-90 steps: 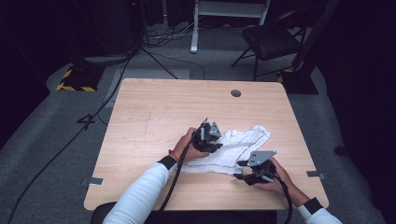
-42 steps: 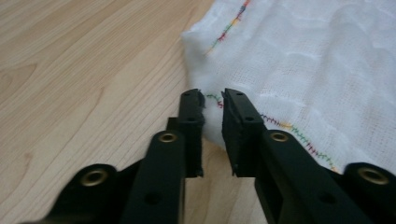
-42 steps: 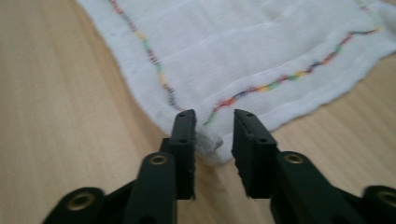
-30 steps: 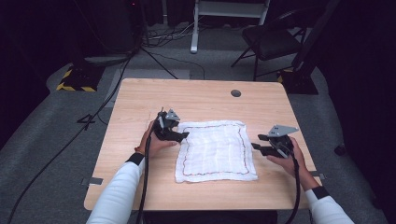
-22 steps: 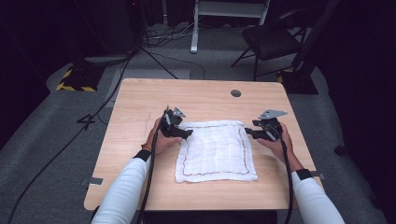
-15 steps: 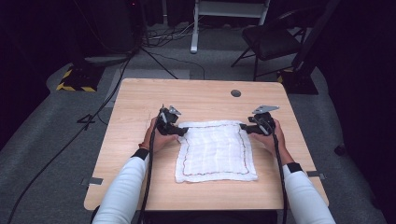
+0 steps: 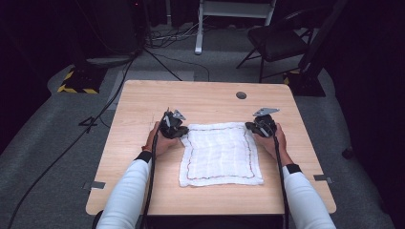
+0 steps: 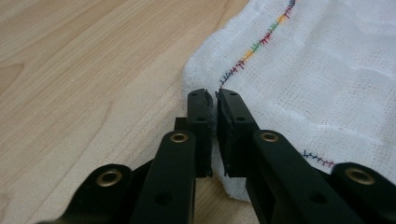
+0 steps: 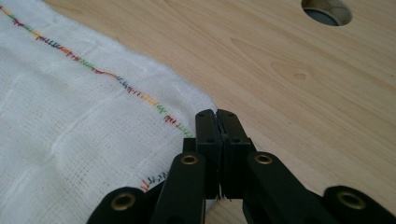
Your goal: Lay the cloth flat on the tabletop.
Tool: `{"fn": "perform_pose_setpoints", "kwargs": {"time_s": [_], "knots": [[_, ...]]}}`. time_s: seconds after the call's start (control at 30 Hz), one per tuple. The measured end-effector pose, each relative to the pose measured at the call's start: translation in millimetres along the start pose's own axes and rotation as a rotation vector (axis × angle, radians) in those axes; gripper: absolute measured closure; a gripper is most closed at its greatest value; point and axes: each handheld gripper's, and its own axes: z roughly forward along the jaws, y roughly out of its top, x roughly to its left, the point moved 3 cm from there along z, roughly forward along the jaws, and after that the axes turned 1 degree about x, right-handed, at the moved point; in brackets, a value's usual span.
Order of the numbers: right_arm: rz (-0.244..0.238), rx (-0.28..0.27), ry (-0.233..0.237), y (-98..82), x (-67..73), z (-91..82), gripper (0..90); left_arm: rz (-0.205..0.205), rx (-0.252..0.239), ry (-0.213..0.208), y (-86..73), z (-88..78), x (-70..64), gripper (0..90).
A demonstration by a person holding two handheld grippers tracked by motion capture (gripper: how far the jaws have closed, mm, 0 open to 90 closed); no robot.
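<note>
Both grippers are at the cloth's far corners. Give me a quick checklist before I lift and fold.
1. Left gripper shut on the white cloth at its far left corner: ok.
2. Right gripper shut on the far right corner: ok.
3. Cloth lies flat, spread out: ok.
4. Bare table beyond the cloth: ok.
5. Fingers pinching one layer only: cannot tell.

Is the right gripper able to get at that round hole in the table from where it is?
Probably yes: bare table lies between the right gripper and the hole, though it is shut on the cloth.
</note>
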Motion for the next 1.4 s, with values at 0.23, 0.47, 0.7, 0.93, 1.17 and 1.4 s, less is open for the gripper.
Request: {"fn": "perform_pose_setpoints", "kwargs": {"time_s": [0.23,0.47,0.7,0.93,1.17,1.4], "knots": [[-0.037,-0.112,0.0,14.3,2.7,-39.3,89.4,0.021,-0.143,0.0,15.9,-37.4,-4.9,86.4],[-0.067,-0.215,0.017,30.8,9.7,-87.8,89.6,0.067,-0.253,0.01,30.9,-75.5,-17.5,86.7],[-0.086,-0.274,0.033,35.8,15.5,-123.2,89.6,0.123,-0.285,0.003,39.9,-103.5,-32.8,86.8],[-0.1,-0.345,0.049,37.6,23.9,-158.2,89.7,0.177,-0.342,-0.006,43.0,-139.0,-52.5,86.8],[-0.151,-0.378,0.062,29.9,44.7,-191.7,89.7,0.226,-0.357,-0.005,33.3,-163.6,-73.4,86.8],[-0.173,-0.37,0.081,23.0,55.9,-196.0,89.8,0.229,-0.338,-0.021,21.3,-165.5,-79.6,86.8]]}}
